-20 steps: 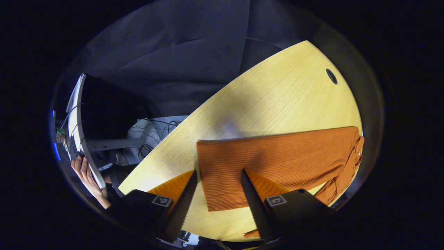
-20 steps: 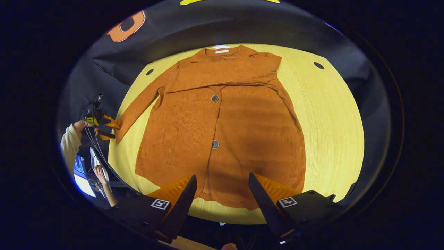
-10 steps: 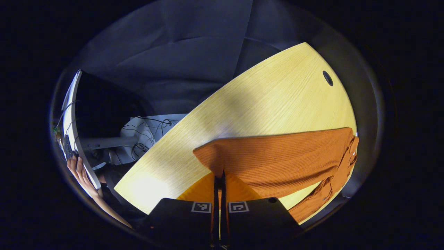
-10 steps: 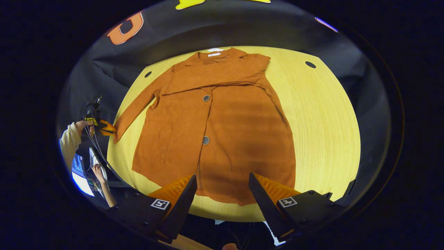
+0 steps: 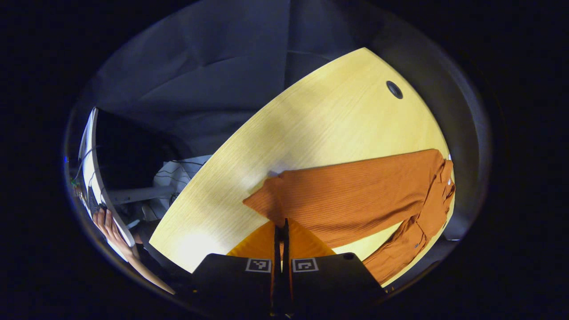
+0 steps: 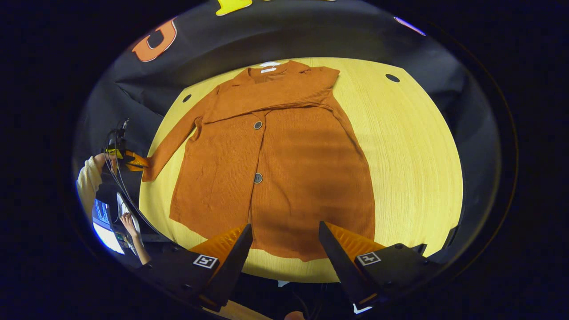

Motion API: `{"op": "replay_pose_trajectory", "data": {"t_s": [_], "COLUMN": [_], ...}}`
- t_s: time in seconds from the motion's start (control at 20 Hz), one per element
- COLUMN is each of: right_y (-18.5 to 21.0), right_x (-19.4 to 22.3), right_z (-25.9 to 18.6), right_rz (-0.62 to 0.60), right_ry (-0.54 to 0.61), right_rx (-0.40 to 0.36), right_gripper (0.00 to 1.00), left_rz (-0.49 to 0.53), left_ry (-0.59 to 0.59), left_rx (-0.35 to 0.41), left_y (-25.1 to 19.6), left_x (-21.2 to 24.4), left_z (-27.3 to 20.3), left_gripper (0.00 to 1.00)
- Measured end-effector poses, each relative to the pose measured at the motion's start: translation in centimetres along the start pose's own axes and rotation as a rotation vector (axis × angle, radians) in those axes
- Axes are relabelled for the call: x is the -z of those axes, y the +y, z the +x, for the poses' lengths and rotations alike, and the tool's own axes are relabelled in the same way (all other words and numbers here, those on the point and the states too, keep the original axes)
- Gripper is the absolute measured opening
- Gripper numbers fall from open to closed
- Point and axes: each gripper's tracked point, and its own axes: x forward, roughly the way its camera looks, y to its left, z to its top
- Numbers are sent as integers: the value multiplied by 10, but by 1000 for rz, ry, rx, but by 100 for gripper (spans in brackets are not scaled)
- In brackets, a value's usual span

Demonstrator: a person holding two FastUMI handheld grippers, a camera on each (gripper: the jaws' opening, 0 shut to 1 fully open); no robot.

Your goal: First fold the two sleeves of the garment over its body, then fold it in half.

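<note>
Your left gripper (image 5: 281, 229) has its fingers together, clamped on the cuff of the left sleeve (image 5: 351, 200), and the cuff corner is lifted and bunched at the fingertips. From that grip the sleeve's long axis runs away to the right in the left gripper view, flat along the surface (image 5: 320, 124), to where it joins the garment body at the far right edge of the view. Your right gripper (image 6: 285, 242) hovers with its fingers apart and nothing between them, just near of the garment's hem. In the right gripper view the garment (image 6: 275, 164) lies face up on the surface, hem toward you and collar at the far side, with two buttons down its centre line. The right sleeve (image 6: 275, 95) already lies folded across the chest, just below the collar. The left sleeve extends diagonally out from the shoulder to the near left, clear of the body, and ends at the left gripper (image 6: 129, 161) at the left edge of the surface. The governing relation is this: the body lies to the right of the held cuff, and the left gripper is the one on it. Judged from this layout, carry the cuff rightward across the chest, pivoting about the shoulder seam. Keep the cuff lifted so the sleeve does not drag the body out of line.
</note>
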Motion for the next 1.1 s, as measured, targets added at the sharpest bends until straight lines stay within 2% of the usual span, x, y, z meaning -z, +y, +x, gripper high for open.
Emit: {"op": "replay_pose_trajectory", "data": {"t_s": [0.25,0.6,0.75,1.0,1.05,1.1], "right_y": [-9,-41,-58,-84,-90,-93], "right_x": [-1,-4,0,2,2,3], "right_z": [-1,-6,-9,-12,-12,-12], "right_rz": [19,42,38,100,109,118], "right_ry": [3,-3,-6,-4,-3,0], "right_rx": [-19,-11,5,11,16,17], "right_gripper": [97,97,97,97,97,97], "left_rz": [124,319,374,497,518,541], "left_ry": [-38,-73,-73,-89,-81,-77], "left_rx": [20,33,70,131,154,168], "left_y": [-55,-158,-212,-304,-320,-338], "left_x": [-4,-1,10,36,42,49], "left_z": [-17,-35,-40,-63,-59,-61], "left_gripper": [3,4,3,3,0,3]}}
